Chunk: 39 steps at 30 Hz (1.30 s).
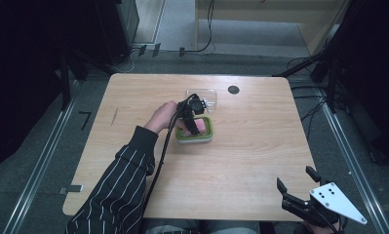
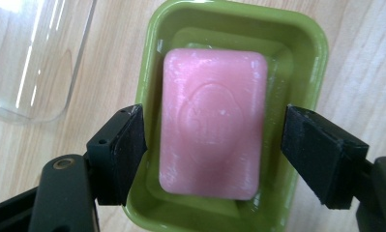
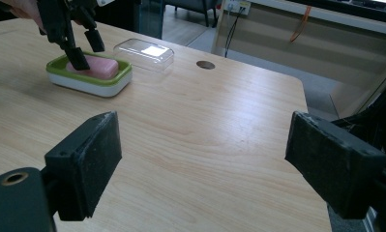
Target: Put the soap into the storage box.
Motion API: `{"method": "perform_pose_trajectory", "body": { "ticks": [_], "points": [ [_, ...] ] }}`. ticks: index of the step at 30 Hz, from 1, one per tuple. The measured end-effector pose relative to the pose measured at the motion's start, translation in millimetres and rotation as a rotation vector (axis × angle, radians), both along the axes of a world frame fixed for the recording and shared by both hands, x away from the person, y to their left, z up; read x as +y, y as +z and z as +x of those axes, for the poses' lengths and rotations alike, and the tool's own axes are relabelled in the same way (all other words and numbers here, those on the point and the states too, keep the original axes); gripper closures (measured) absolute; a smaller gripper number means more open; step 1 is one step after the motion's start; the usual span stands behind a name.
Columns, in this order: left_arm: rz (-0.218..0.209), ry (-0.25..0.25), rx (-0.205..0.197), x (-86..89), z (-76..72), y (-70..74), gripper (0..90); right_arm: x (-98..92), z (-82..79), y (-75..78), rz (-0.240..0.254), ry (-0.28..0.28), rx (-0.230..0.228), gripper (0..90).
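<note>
Pink soap bar (image 2: 213,123) lay flat in green dish (image 2: 304,46), mid worktop (image 1: 241,161), w/ clear lid (image 1: 202,94) just beyond on far side. Left tongs (image 2: 214,137) hung over dish, jaws apart either side of bar, pads not touching it: nothing held. Right tongs (image 3: 215,162) sat wide open & empty at near right corner, well apart from dish. Risk, as I judged it: left jaw stood v. close to dish's rim, so a careless lift or re-close could've caught rim, tipped dish or skidded bar out; soap prob. slick too.
</note>
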<state>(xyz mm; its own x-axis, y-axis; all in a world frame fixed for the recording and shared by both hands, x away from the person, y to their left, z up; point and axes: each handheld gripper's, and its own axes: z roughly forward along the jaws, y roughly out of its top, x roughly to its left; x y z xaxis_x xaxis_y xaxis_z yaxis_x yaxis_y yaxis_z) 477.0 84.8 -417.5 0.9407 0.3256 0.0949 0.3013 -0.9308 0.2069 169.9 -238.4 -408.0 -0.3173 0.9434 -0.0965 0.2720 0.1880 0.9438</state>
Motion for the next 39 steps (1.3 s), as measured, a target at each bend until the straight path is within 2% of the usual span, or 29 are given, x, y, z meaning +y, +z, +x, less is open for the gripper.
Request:
{"method": "perform_pose_trajectory", "body": {
  "ticks": [2, 4, 7, 11, 18, 22, 28, 29, 31, 33, 35, 39],
  "points": [
    [0.013, 0.017, -0.001, 0.0, -1.0, 2.0, 19.1, -0.2, -0.3, -0.1, 0.0, -0.001, -0.003, 12.9],
    [0.011, 0.037, 0.006, 0.8, -1.4, 3.6, 18.5, -0.5, -0.8, -0.1, 0.0, -0.002, 0.003, 12.9],
    [0.038, 0.065, 0.012, 1.2, -3.5, 5.0, 13.9, -1.2, -1.7, 0.1, 0.002, -0.003, -0.001, 12.9],
    [0.038, 0.091, 0.018, 4.3, -9.0, 8.9, 11.6, -1.1, -2.4, 0.3, 0.004, 0.0, -0.001, 12.9],
    [0.052, 0.143, 0.024, 16.0, -21.9, 13.2, 9.6, -0.1, -1.8, 0.3, 0.003, 0.004, 0.002, 12.9],
    [0.075, 0.169, 0.04, 21.4, -27.2, 13.8, 8.9, -0.3, -2.0, 0.5, 0.0, 0.005, 0.0, 12.9],
    [0.073, 0.199, 0.041, 26.9, -37.1, 15.4, 8.6, -0.2, -1.5, 0.5, -0.001, 0.008, -0.002, 12.9],
    [0.084, 0.194, 0.046, 27.9, -38.9, 16.4, 8.6, -0.2, -1.5, 0.5, -0.001, 0.008, -0.002, 12.9],
    [0.073, 0.204, 0.046, 29.6, -43.4, 15.8, 8.4, -0.2, -1.4, 0.5, 0.0, 0.009, -0.002, 12.9],
    [0.093, 0.208, 0.05, 32.3, -46.8, 16.6, 8.3, 0.0, -1.3, 0.5, 0.001, 0.009, -0.003, 12.9],
    [0.087, 0.233, 0.055, 34.9, -52.1, 15.5, 8.1, 0.3, -1.1, 0.6, 0.001, 0.01, -0.002, 12.9],
    [0.099, 0.24, 0.071, 43.1, -60.7, 15.1, 8.2, 0.6, -0.9, 0.6, 0.001, 0.012, -0.003, 12.9]
  ]
}}
